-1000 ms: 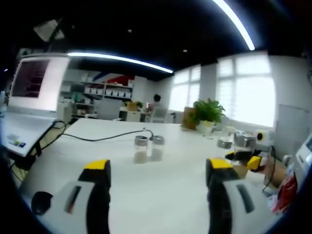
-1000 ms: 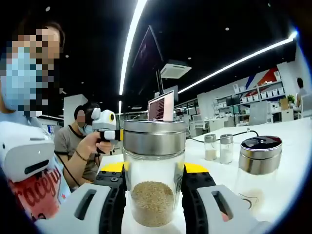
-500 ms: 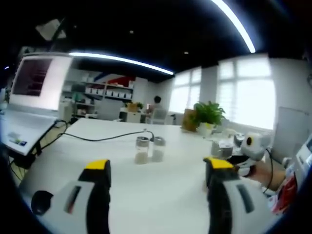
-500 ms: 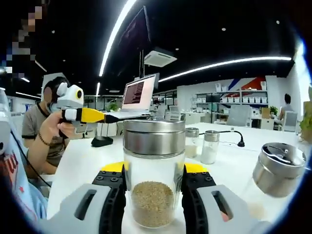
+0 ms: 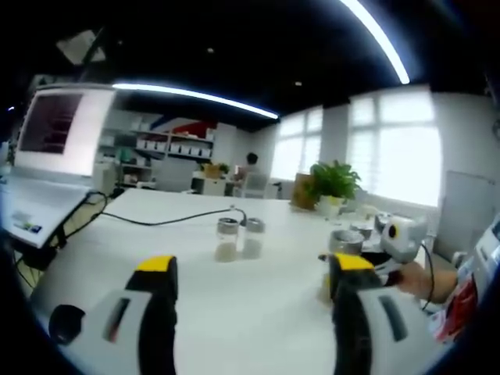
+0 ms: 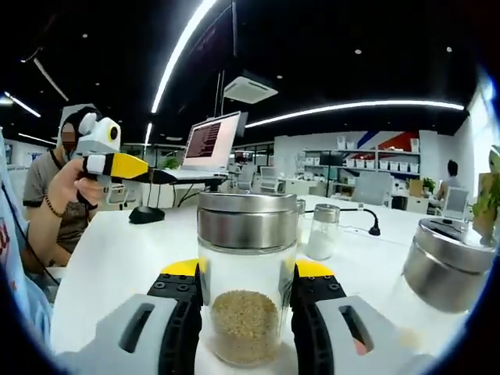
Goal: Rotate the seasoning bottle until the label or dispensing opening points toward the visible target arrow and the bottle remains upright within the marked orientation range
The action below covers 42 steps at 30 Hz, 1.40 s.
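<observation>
The seasoning bottle (image 6: 246, 281) is a clear glass jar with a steel lid and brown grains at the bottom. It stands upright between the jaws of my right gripper (image 6: 246, 275), which is shut on its sides. In the left gripper view the same bottle (image 5: 342, 244) appears small at the right, with the right gripper (image 5: 391, 248) and a hand behind it. My left gripper (image 5: 254, 269) hovers over the white table (image 5: 258, 312), open, with nothing between its yellow-tipped jaws. It also appears as the left gripper (image 6: 117, 166) at the left of the right gripper view, held by a hand.
A second steel-lidded jar (image 6: 444, 266) stands close on the right. Two small shakers (image 5: 226, 238) sit mid-table beside a black cable (image 5: 172, 219). An open laptop (image 5: 47, 156) and a dark mouse (image 6: 146, 213) are on the left. A potted plant (image 5: 334, 180) stands at the far edge.
The right gripper has swung round with the bottle held upright, so its background has shifted. In the left gripper view it has moved left toward the middle. The left gripper has stayed put.
</observation>
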Each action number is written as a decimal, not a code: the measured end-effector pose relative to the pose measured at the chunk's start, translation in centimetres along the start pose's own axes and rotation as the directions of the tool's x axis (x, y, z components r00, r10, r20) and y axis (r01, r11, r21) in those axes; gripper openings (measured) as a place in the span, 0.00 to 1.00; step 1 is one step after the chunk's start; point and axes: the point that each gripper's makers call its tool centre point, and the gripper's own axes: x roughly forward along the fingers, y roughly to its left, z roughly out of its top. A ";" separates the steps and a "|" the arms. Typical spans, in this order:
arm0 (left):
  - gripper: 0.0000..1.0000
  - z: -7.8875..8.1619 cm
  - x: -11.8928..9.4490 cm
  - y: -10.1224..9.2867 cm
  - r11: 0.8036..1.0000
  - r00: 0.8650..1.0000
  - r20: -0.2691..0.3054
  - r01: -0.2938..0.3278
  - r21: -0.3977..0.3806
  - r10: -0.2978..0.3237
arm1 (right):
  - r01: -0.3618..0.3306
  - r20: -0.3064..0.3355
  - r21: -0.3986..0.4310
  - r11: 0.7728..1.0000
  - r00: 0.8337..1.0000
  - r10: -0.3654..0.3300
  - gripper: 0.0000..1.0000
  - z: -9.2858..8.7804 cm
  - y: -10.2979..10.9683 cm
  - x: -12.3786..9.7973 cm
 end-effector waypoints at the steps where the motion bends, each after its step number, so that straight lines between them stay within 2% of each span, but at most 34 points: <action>1: 0.84 0.0 0.0 0.0 1.000 1.000 0.000 0.001 0.000 -0.001 | 0.002 -0.002 -0.007 1.000 1.000 -0.002 0.43 0.0 0.0 0.1; 10: 0.84 0.1 -0.2 0.0 1.000 1.000 0.002 -0.004 0.000 0.004 | 0.013 -0.016 0.055 0.998 1.000 -0.012 0.43 -0.5 -0.4 -0.1; 16: 0.84 0.0 -0.2 -0.3 1.000 1.000 -0.002 0.002 0.001 -0.002 | -0.008 -0.031 0.019 1.000 0.999 0.009 0.44 -0.7 -0.1 -0.3; 21: 0.84 0.0 -0.2 -0.3 1.000 1.000 -0.004 0.000 0.003 0.000 | -0.017 -0.004 0.026 1.000 1.000 0.017 0.46 0.2 0.2 -1.6; 25: 0.84 -0.1 -0.2 -0.4 1.000 1.000 -0.007 0.001 0.004 -0.001 | -0.049 0.003 0.050 0.998 0.999 0.049 0.54 0.5 1.1 -2.8; 29: 0.84 -0.3 0.0 -1.0 0.999 1.000 -0.021 0.001 0.043 0.000 | -0.042 -0.002 0.048 0.998 0.999 0.042 0.53 0.7 1.1 -3.9; 31: 0.80 0.2 0.2 -1.0 1.000 1.000 0.013 -0.004 0.016 0.004 | -0.046 0.015 0.049 0.998 0.999 0.045 0.53 1.3 1.2 -4.7; 33: 0.78 0.3 0.2 -1.2 1.000 1.000 0.020 0.006 0.008 -0.006 | -0.055 0.036 0.054 0.997 0.998 0.053 0.53 2.0 1.5 -5.6; 35: 0.80 0.0 0.4 -1.7 1.000 1.000 0.012 0.016 0.021 -0.017 | -0.075 0.070 0.067 0.995 0.995 0.070 0.53 3.0 1.9 -6.4; 39: 0.82 -1.0 1.2 -2.7 0.998 0.999 -0.022 0.035 0.043 -0.034 | -0.093 0.087 0.067 0.993 0.992 0.087 0.53 4.1 1.9 -8.0; 42: 1.00 -1.2 1.7 -3.6 0.998 0.998 -0.013 0.055 0.035 -0.054 | -0.069 0.103 0.049 0.996 0.993 0.064 0.53 4.8 1.1 -9.1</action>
